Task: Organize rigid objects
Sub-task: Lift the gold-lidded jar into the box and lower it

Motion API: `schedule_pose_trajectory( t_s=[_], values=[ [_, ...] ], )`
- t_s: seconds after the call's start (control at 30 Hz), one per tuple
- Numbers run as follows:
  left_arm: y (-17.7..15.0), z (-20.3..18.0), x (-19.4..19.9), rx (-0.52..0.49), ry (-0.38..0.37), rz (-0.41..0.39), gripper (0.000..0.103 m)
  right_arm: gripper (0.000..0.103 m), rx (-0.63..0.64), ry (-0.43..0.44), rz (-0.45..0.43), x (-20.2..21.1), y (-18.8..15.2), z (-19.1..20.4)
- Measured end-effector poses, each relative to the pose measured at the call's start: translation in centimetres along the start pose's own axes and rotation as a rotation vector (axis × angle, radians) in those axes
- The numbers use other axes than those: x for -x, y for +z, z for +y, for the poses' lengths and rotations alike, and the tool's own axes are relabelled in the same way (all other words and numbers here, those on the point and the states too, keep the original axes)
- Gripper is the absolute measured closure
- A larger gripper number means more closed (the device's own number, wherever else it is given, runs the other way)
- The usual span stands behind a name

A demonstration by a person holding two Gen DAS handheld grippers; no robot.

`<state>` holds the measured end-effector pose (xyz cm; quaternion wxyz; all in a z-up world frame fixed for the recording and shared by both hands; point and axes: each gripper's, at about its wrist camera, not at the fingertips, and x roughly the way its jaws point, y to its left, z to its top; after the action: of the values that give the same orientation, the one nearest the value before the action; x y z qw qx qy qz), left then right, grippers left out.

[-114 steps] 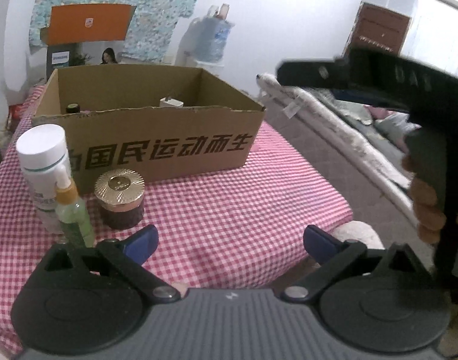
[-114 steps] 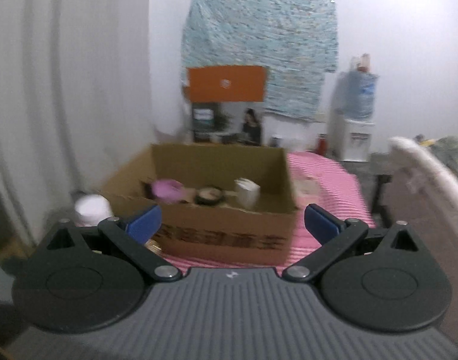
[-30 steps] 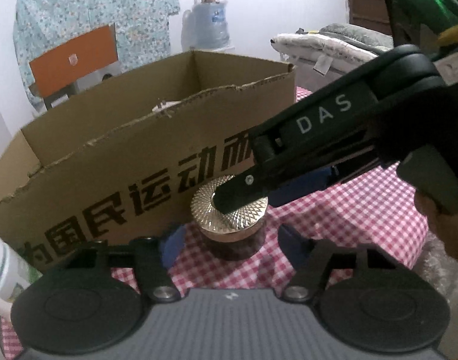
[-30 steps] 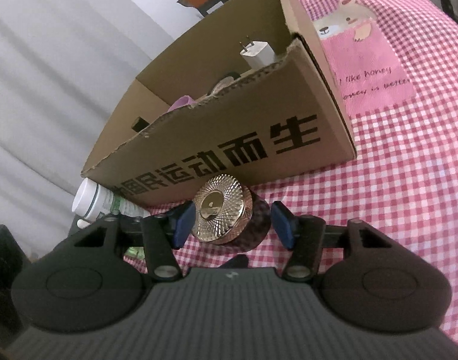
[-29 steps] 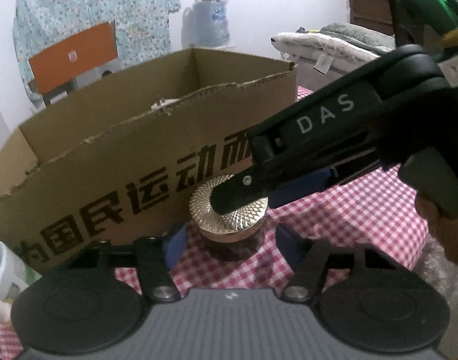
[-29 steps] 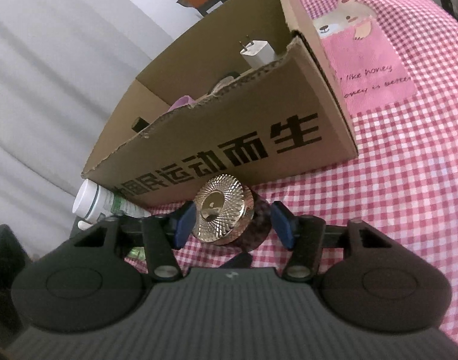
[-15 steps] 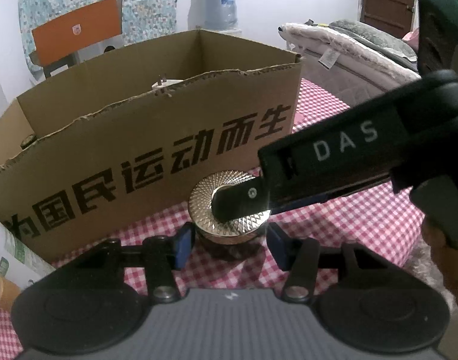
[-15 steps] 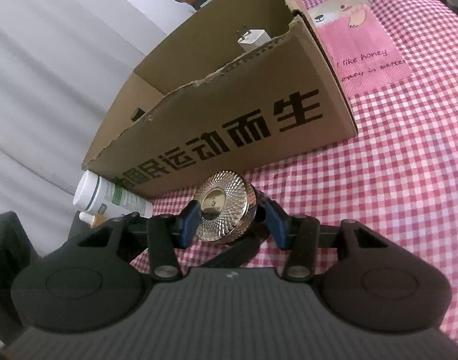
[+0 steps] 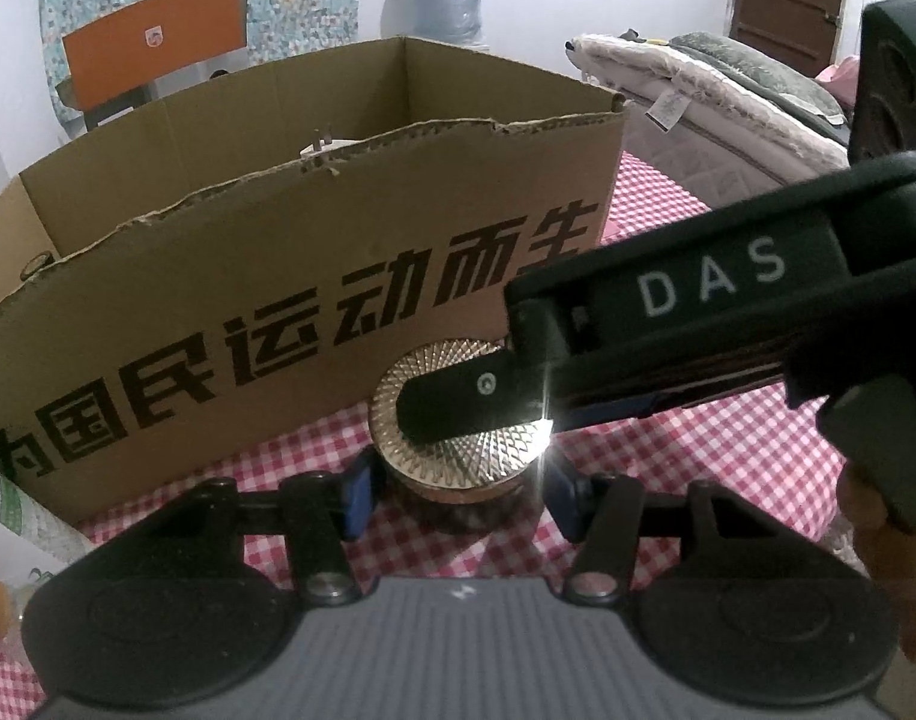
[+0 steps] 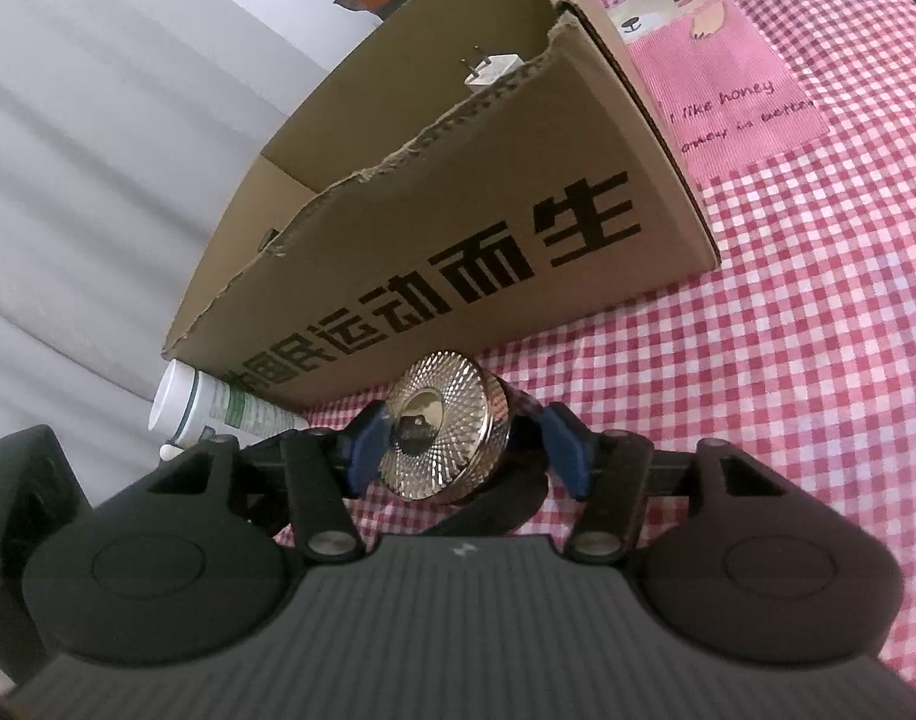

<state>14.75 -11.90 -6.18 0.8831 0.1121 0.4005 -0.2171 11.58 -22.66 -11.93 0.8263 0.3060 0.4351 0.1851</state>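
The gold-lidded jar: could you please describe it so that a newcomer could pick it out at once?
Find the cardboard box with black lettering on the checked cloth. The jar stands against the box's front wall, between both grippers' blue pads. Unlike the tall white bottle nearby, it is squat and dark, with a faceted gold lid.

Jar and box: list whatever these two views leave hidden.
- Box contents: in both views the front wall hides all but a plug's top.
- Jar body: in the left view its lid and the right gripper cover it.
- Grip: the left gripper and right gripper jaws are opening around the jar; whether their pads press it is unclear.
- Bottle: in the left view, cut off by the edge.
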Motion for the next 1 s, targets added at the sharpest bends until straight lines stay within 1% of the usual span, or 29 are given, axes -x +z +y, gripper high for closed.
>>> schedule_pose_trajectory(
  t_s=[0.1,0.37,0.63,0.73,0.83,0.9,1.0],
  values=[
    [0.0,0.1,-0.1,0.005,0.000,-0.003,0.046,0.047,0.000,0.005,-0.004,0.0,0.0,-0.1],
    [-0.5,0.6,0.7,0.036,-0.021,-0.015,0.046,0.054,0.025,-0.016,-0.014,0.5,-0.2,0.7],
    [-0.7,-0.2,4.2,0.018,-0.005,-0.076,0.047,0.056,0.073,-0.022,-0.053,3.1,-0.9,3.0],
    [-0.4,-0.4,6.5,0.012,0.015,-0.116,0.047,0.056,0.106,-0.012,-0.080,4.5,-1.2,4.7],
    [0.4,-0.2,9.2,-0.003,0.057,-0.154,0.046,0.056,0.144,0.014,-0.099,5.8,-0.8,7.0],
    [1.5,0.4,11.0,0.001,0.090,-0.185,0.046,0.056,0.193,0.033,-0.119,6.5,0.0,9.1],
    [3.9,1.5,12.6,0.019,0.129,-0.220,0.046,0.056,0.263,0.058,-0.149,7.0,1.8,11.8]
  ],
)
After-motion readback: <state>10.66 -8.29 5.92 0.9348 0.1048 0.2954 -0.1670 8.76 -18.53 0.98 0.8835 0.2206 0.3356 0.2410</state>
